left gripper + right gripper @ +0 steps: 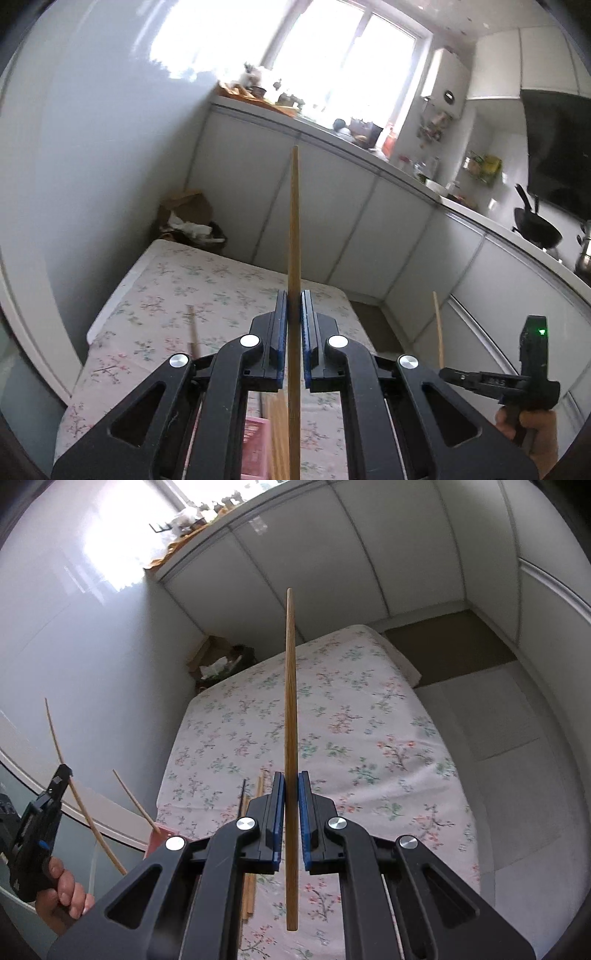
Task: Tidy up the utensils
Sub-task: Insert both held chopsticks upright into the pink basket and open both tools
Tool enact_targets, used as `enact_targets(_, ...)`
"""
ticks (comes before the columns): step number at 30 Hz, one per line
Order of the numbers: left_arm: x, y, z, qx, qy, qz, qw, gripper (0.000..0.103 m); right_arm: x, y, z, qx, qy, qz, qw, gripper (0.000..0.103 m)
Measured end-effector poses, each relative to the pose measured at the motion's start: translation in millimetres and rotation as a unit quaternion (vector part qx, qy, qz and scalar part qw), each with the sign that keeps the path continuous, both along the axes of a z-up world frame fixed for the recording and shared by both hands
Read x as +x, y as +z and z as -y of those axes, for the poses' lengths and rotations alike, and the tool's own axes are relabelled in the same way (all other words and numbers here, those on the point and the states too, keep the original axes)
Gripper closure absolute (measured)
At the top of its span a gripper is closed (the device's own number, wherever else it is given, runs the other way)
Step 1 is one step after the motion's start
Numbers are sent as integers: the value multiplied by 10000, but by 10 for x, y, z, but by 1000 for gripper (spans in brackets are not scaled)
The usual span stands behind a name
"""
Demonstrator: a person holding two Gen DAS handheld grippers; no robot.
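Left gripper (pixel 294 306) clamps one wooden chopstick (pixel 294 236) above the floral-clothed worktop (pixel 177 291); right gripper (pixel 291 786) pinches another chopstick (pixel 291 709). Only the left view shows the pink basket (pixel 255 439) below, with chopsticks standing beside or in it; the right view shows loose chopsticks (pixel 250 890) lying on the cloth.

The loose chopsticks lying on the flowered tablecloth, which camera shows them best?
The right wrist view: the loose chopsticks lie in plain sight on the tablecloth, left of the right tongs. The left wrist view shows only blurred pieces of them, mostly hidden behind the left tongs.
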State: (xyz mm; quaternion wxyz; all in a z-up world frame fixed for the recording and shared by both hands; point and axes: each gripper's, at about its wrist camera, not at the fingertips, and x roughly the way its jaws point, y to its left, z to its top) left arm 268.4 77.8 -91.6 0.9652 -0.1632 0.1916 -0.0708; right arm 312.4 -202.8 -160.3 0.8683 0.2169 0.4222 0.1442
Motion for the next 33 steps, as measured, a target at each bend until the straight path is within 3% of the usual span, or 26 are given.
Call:
enact_targets(10,-100,-157,-223,93,183,189,9996,97,-64,160,-764,-84,562,707,9959,95)
enact_targets(19,-62,-401,-234,587,462,277,9968,97,-108,228,-1208,120,746,1223,9896,95)
enact_targets(21,-45,-453,-202,732,476,212,9960,97,-122,241,-1278,161,794,1323,9879,95)
enact_targets(33,-48,-538,-307,662,530,-212,9962,96,-97,140,-1655,221,1031,1475,9834,95)
